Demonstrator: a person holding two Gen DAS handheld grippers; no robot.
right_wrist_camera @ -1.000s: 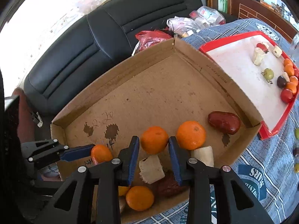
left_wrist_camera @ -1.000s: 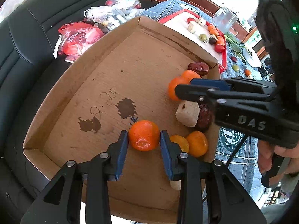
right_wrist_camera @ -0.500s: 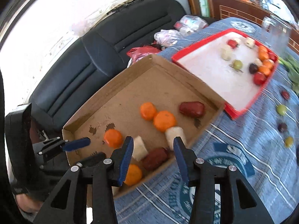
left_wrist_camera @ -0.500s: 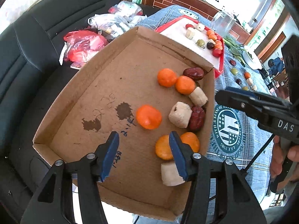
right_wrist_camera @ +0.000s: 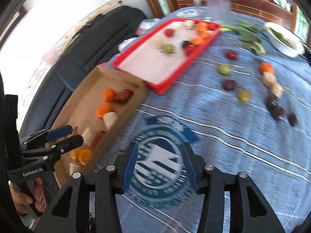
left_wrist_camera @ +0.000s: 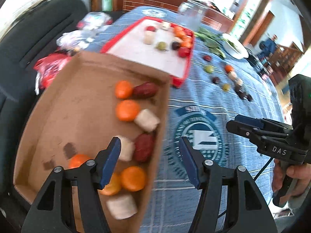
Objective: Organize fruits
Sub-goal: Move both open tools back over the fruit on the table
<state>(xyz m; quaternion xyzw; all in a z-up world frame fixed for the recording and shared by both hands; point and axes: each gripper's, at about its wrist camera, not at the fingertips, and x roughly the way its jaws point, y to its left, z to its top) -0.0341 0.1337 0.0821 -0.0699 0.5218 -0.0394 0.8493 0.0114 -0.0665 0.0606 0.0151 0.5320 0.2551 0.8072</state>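
left gripper (left_wrist_camera: pixel 149 161) jaws opening, empty, over cardboard box (left_wrist_camera: pixel 77 101) edge, right gripper (right_wrist_camera: pixel 159 165) opening, empty, above blue tablecloth (right_wrist_camera: pixel 233 136), red tray (right_wrist_camera: pixel 165 81) at 12 o'clock, loose fruits (right_wrist_camera: pixel 245 96) at 2 o'clock

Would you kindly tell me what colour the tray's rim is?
Red; the tray's rim shows best in the right wrist view.
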